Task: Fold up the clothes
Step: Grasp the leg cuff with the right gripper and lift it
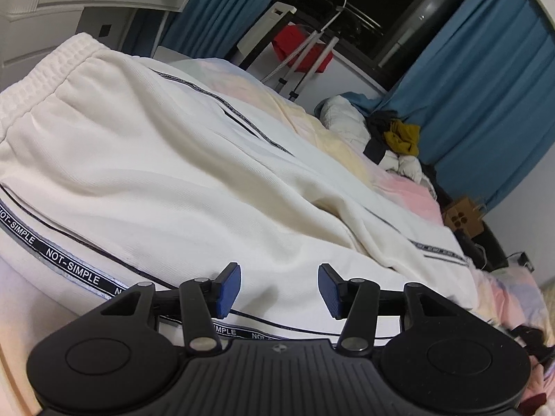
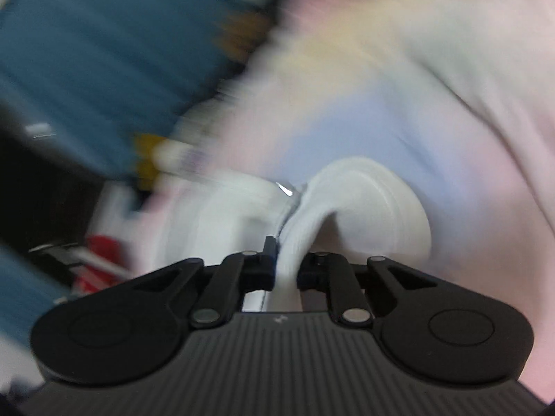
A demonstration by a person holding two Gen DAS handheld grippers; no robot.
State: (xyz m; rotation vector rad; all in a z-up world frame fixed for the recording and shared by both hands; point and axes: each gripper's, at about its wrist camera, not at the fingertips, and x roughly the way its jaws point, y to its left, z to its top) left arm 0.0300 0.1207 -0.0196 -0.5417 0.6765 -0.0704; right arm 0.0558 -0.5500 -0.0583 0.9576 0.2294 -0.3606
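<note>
Trousers (image 1: 166,159), white with lettered side tape, are spread on the bed (image 1: 409,187). Left gripper (image 1: 279,289) is held spread above them. Right gripper (image 2: 286,270) is pinched on a ribbed white edge (image 2: 347,201). Judged: a fold is being carried; alignment is required next.

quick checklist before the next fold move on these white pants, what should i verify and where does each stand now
1. Right gripper grip: ok, shut on a bunch of white fabric.
2. What that fabric belongs to: cannot tell, the right wrist view is blurred by motion.
3. Left gripper free to grasp: ok, open, nothing between its blue pads.
4. Left gripper position: ok, low over the white pants near the lettered side stripe.
5. Pants lying flat: not ok, wrinkles and ridges run across them on the bed sheet.
6. Waistband squared up: cannot tell, only part of it shows.
</note>
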